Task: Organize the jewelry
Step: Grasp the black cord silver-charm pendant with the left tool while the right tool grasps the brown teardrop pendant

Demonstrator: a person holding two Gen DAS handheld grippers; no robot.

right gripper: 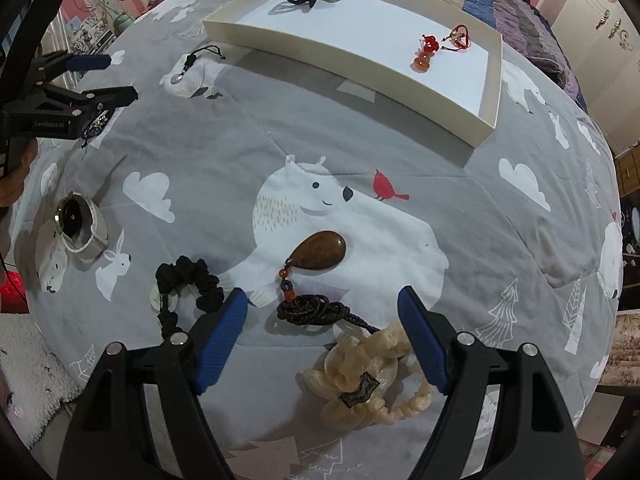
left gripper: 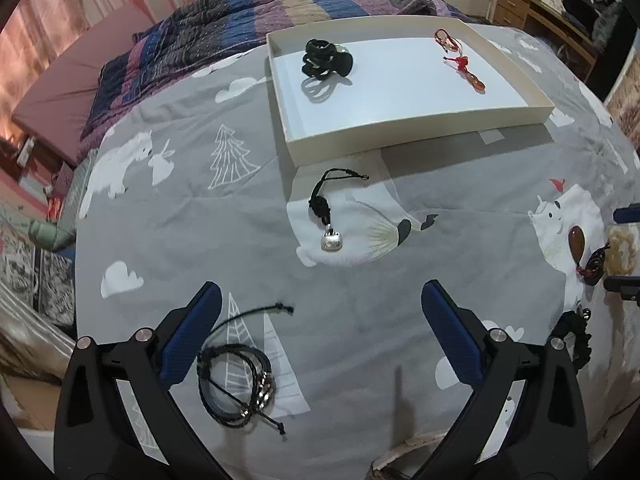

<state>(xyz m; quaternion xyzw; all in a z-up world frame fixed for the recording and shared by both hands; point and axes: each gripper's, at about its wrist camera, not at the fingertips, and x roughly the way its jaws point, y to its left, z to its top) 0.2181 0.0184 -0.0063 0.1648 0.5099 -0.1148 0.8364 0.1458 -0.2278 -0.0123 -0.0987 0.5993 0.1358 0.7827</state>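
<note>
Between wide-spread right fingers (right gripper: 322, 330), brown teardrop pendant (right gripper: 320, 255) pointing back along its cord, left fingers (left gripper: 320, 332) likewise spread, empty.

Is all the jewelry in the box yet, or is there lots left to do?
Not yet. Two pieces already lie in the white box: a black scrunchie and a red cord charm. Both grippers are open and hold nothing. Left on the blanket: the black braided bracelet, the silver charm on a black cord, the brown teardrop pendant, another black scrunchie and a cream scrunchie.
</note>
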